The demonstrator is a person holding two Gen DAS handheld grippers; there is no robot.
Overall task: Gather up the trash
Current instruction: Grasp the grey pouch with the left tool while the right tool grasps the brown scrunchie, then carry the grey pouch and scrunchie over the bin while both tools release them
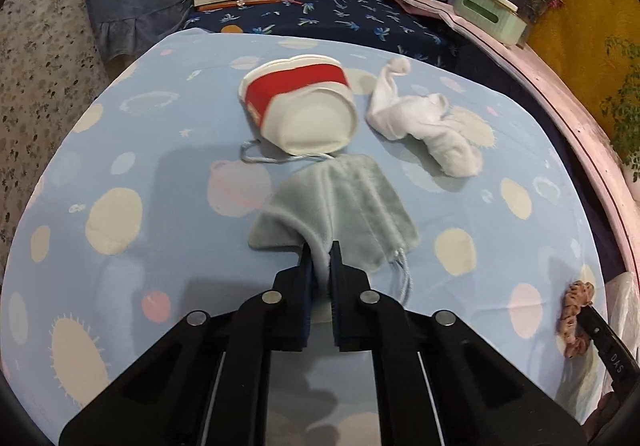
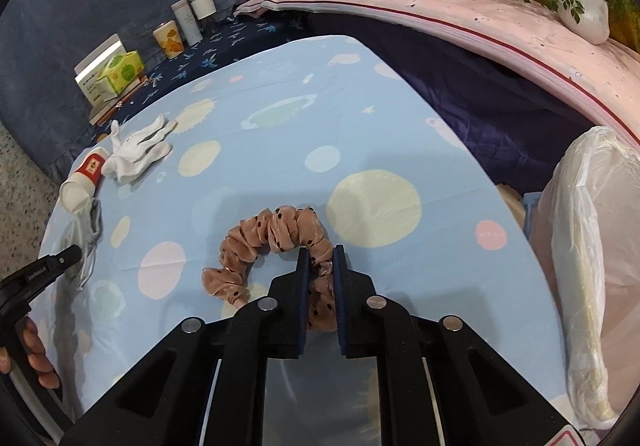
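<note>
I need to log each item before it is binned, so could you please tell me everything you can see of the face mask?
The mask is pale grey-blue, soft and pleated, lying mostly flat on the blue patterned sheet. Its near edge is pinched between the closed left tongs. One cord ear loop trails beside the tongs, another curls under the tipped paper cup, which touches its far edge.

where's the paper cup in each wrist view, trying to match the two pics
Left wrist view: the paper cup lies on its side at upper centre, beyond the grey mask.
Right wrist view: the paper cup is at the far left edge of the table.
Shared landmark: the white glove lies right beside the cup in both.
</note>
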